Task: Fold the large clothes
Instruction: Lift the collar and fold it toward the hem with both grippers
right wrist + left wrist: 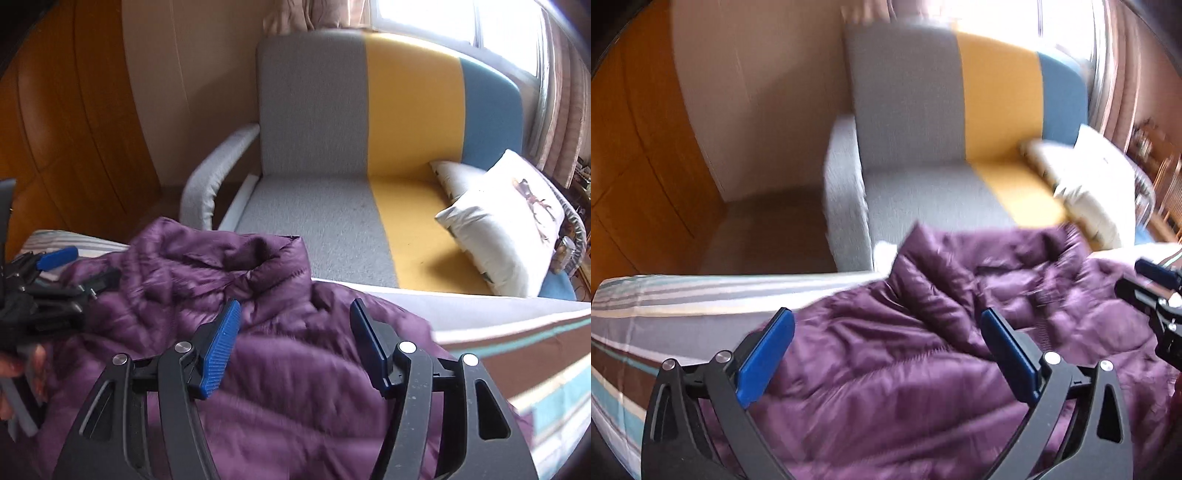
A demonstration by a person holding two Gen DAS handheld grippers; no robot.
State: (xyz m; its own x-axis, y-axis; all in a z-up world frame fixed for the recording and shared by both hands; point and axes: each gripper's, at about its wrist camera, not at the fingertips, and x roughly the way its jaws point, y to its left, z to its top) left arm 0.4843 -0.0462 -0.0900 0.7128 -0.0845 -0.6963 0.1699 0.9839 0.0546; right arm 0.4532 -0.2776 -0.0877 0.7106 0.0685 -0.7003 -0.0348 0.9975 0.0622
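A purple quilted puffer jacket [905, 350] lies crumpled on a striped bed sheet [665, 306]. It also shows in the right wrist view [258, 350], with its collar [280, 258] standing up at the far side. My left gripper [886, 328] is open and empty, hovering just above the jacket's left part. My right gripper [293, 317] is open and empty above the jacket's right part. The right gripper shows at the right edge of the left wrist view [1156, 295]. The left gripper shows at the left edge of the right wrist view [44, 280].
A sofa [314, 155] with grey, yellow and blue panels stands beyond the bed. White cushions [506, 221] lie on its right end. A wooden wardrobe [74, 129] is at the left. A curtained window [424, 14] is behind the sofa.
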